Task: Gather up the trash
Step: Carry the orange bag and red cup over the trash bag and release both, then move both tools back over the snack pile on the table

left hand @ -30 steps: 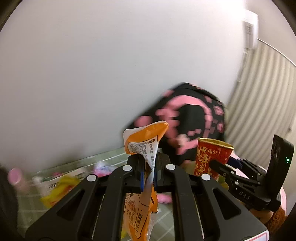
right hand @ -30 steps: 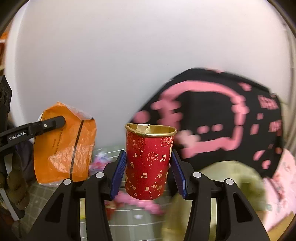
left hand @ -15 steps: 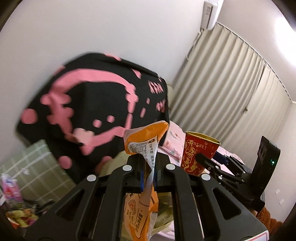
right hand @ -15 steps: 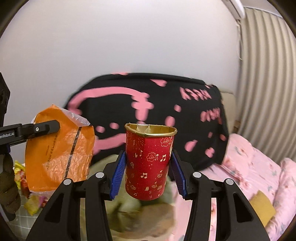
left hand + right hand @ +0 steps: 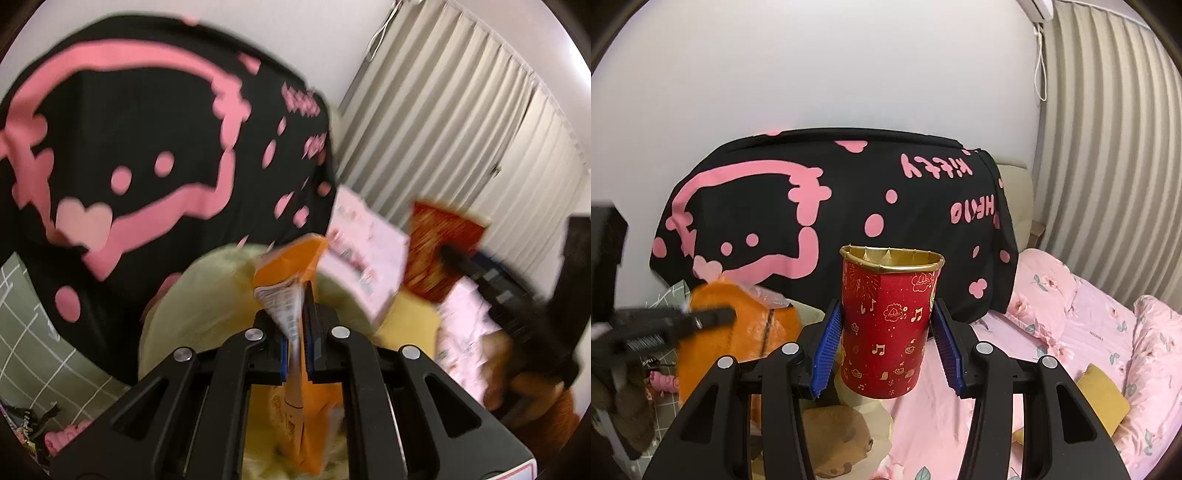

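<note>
My left gripper point(image 5: 298, 332) is shut on an orange snack wrapper point(image 5: 291, 269), which hangs crumpled between and below its blue pads. The same wrapper point(image 5: 738, 332) and left gripper point(image 5: 713, 317) appear blurred at the left of the right wrist view. My right gripper point(image 5: 886, 347) is shut on a red paper cup with gold rim and gold music notes point(image 5: 888, 321), held upright, its blue pads pressing both sides. That cup point(image 5: 443, 251) shows blurred at the right of the left wrist view.
A black cushion with pink cartoon print point(image 5: 831, 221) leans on the white wall. A bed with pink floral bedding point(image 5: 1089, 332) lies to the right, with a yellow pillow point(image 5: 1102, 398). Beige curtains point(image 5: 1115, 147) hang at the right. A pale round plush point(image 5: 207, 302) lies below the grippers.
Both views have swung right, from the bare wall to the black cushion, bed and curtains. Both grippers tilted downward. The wrapper and the cup stay held as before.
</note>
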